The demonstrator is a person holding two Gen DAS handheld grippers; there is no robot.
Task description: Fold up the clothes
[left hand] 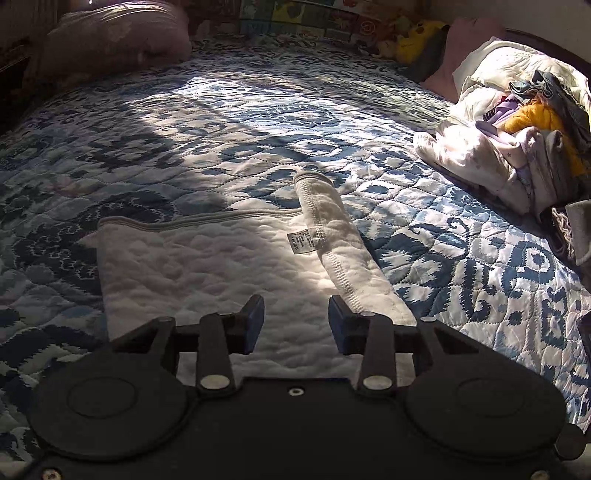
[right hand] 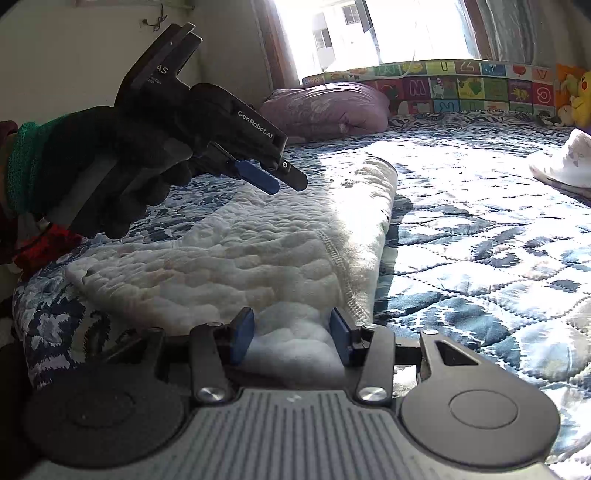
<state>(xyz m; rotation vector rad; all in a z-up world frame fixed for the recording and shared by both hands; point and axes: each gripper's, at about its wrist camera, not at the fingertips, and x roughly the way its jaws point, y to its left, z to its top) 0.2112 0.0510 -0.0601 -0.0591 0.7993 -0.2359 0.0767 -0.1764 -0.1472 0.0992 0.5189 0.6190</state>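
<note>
A white quilted garment [left hand: 221, 266] lies flat on the blue patterned bedspread [left hand: 258, 122], one sleeve [left hand: 332, 236] folded inward along its right side beside a small label [left hand: 301, 240]. My left gripper [left hand: 295, 321] hovers open above the garment's near part, nothing between its fingers. From the right wrist it appears as the left gripper [right hand: 284, 181], held by a black-gloved hand [right hand: 110, 166] a little above the garment [right hand: 258, 240]. My right gripper [right hand: 291, 339] is open at the garment's near edge, with white fabric lying between its blue pads [right hand: 242, 339].
A pile of mixed clothes [left hand: 517, 147] on a white blanket sits at the right of the bed. A purple pillow [right hand: 325, 107], a yellow plush toy [right hand: 583, 96] and an alphabet-print bumper [right hand: 443, 85] line the far side under a bright window [right hand: 369, 29].
</note>
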